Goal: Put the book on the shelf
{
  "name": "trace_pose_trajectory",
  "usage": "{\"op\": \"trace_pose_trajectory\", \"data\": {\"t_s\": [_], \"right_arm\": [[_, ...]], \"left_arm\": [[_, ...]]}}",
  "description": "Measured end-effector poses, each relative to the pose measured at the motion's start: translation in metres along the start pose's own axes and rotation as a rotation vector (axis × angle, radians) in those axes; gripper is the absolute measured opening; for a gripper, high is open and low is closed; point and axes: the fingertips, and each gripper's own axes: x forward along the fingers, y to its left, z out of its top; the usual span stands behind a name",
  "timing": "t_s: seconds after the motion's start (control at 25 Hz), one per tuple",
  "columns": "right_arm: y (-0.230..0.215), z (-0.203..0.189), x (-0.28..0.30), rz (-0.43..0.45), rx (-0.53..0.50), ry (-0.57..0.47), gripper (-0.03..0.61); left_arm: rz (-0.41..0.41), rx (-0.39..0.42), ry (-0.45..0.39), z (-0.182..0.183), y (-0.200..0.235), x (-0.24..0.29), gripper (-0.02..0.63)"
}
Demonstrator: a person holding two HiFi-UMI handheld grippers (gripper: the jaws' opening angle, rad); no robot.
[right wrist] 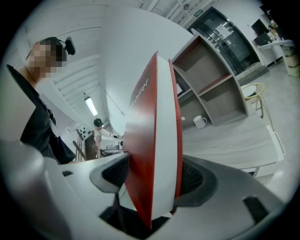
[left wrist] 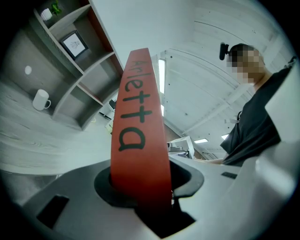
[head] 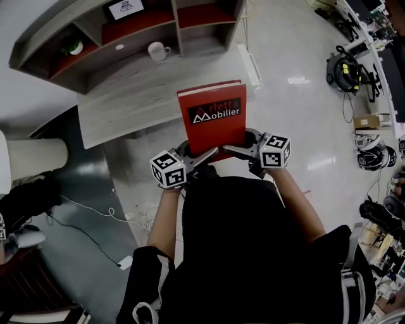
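Observation:
I hold a red hardcover book (head: 212, 117) upright in front of me, its cover lettered in white on a black band. My left gripper (head: 201, 157) is shut on its lower left corner; in the left gripper view the red spine (left wrist: 138, 136) fills the jaws, which clamp it from both sides. My right gripper (head: 237, 150) is at the lower right corner. There the book's white page edge (right wrist: 161, 150) leans between the jaws, which stand wider than the book. The grey shelf unit (head: 177, 25) with red back panels stands ahead, beyond the book.
A white mug (head: 157, 50) sits on the shelf's lowest level above a pale wooden bench (head: 126, 107). A framed picture (head: 124, 7) and a small green plant (head: 74, 46) occupy upper compartments. A white cylinder (head: 35, 158) stands left; helmets and gear (head: 370, 155) lie right.

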Motion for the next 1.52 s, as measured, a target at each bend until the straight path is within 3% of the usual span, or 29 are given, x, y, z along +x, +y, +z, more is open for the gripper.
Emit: {"op": "trace_pose_trajectory", "data": {"t_s": [0.28,0.56,0.72,1.08,1.36,1.52], "right_arm": [[-0.01,0.022,0.052,-0.01,-0.001,0.02,0.308],[-0.012,0.024,0.08,-0.017,-0.022,0.087,0.308],[-0.027,0.033,0.071,-0.02,-0.013,0.104,0.308],[-0.063,0.06,0.061,0.009,0.013,0.058,0.311],[-0.111,0.104,0.054,0.009,-0.045,0.047,0.31],[-0.142,0.142,0.049,0.023,-0.078,0.027,0.31]], "left_arm": [[0.013,0.006,-0.018,0.028,0.037,-0.033,0.167],[0.025,-0.03,-0.046,0.031,0.058,-0.052,0.167],[0.032,-0.045,-0.052,0.038,0.064,-0.036,0.167],[0.106,0.008,-0.019,0.065,0.084,-0.003,0.179],[0.175,0.127,0.078,0.11,0.117,0.035,0.202],[0.206,0.145,0.065,0.143,0.137,0.063,0.207]]}}
